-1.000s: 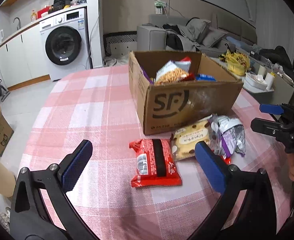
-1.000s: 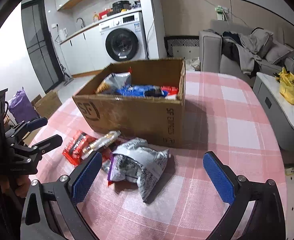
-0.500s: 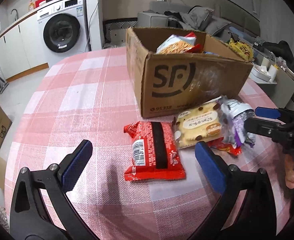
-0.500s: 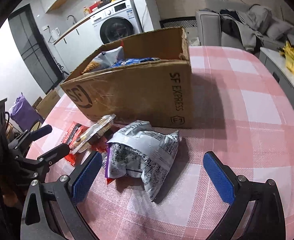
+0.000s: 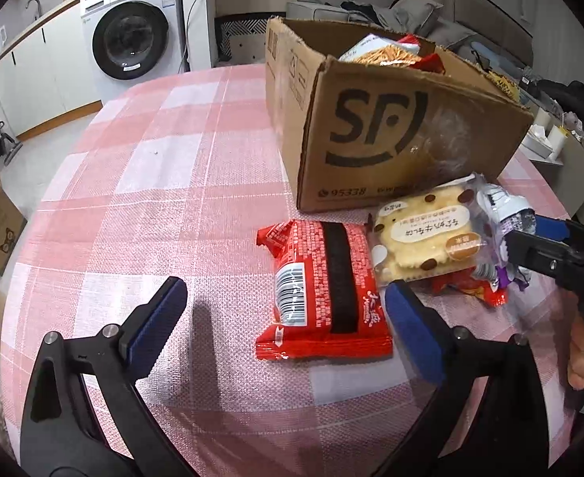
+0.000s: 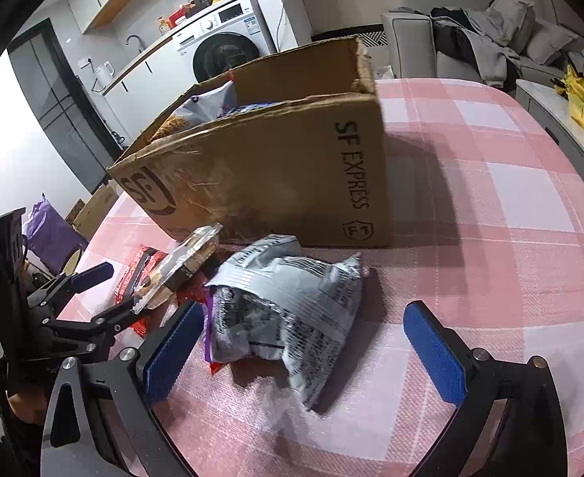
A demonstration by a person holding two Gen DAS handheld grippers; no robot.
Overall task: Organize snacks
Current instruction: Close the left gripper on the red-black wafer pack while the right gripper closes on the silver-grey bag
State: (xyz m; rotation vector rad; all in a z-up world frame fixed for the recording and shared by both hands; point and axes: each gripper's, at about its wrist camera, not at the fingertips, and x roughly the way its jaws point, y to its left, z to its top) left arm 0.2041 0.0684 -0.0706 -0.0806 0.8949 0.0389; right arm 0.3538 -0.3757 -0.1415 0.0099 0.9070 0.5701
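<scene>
Left hand-held gripper (image 5: 286, 318) is hovering wide open and empty, straddling the red packet (image 5: 323, 294) lying flat on the tabletop (image 5: 165, 167), likely for a pickup. Right hand-held gripper (image 6: 304, 342) is gaping empty around the silver bag (image 6: 288, 318). Both snacks are lying just before the cardboard box (image 5: 391, 131). Only the left view is showing the biscuit pack (image 5: 427, 238) face-on; only the right is showing the box's far-side tabletop.

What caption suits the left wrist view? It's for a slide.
Open left gripper above a red snack packet, beside a biscuit pack and cardboard box.
</scene>
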